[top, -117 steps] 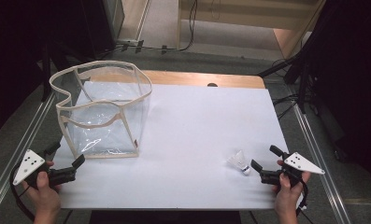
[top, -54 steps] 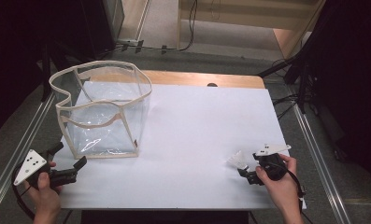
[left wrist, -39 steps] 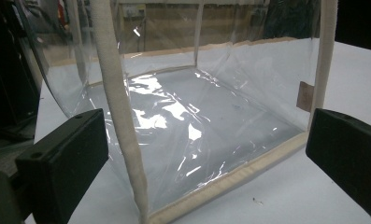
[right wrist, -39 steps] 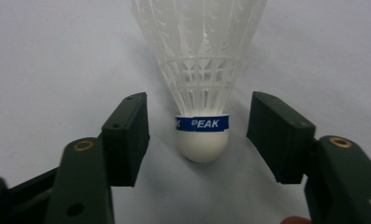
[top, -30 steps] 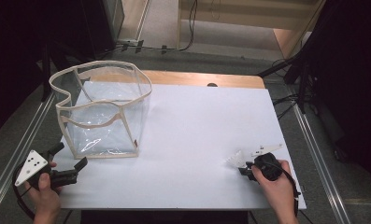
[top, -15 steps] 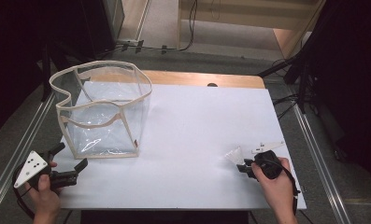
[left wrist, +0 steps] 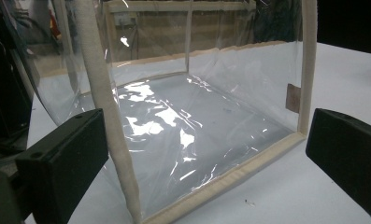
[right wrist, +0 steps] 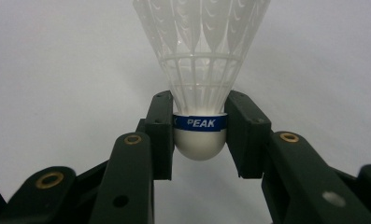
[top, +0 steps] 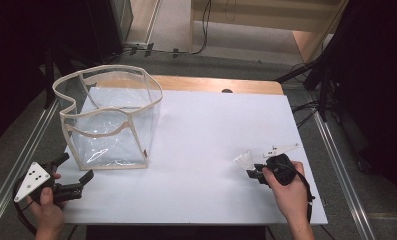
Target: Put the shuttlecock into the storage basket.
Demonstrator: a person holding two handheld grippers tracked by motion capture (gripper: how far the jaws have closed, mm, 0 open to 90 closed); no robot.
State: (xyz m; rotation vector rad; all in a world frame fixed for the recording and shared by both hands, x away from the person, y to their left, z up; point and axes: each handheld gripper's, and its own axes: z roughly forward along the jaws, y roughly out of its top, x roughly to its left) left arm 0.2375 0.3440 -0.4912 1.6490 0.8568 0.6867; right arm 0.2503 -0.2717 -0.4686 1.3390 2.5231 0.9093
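The right gripper (right wrist: 199,135) is closed on the shuttlecock (right wrist: 199,70) at its cork base, probably because the skirt would crush; it is near the right edge of the white table (top: 211,130); the left gripper (left wrist: 206,154) waits with jaws wide apart, facing the clear bag (left wrist: 174,116), perhaps to steady it.

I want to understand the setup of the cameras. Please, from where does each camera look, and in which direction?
High view: above the person's side, facing forward and down on the white table; both hands, left gripper, right gripper.
Left gripper view: rides on it, facing the clear plastic bag with beige trim; open jaws.
Right gripper view: rides on it, facing the white shuttlecock with blue band; jaws clamp its cork.
Shared: high view also shows bag and shuttlecock.
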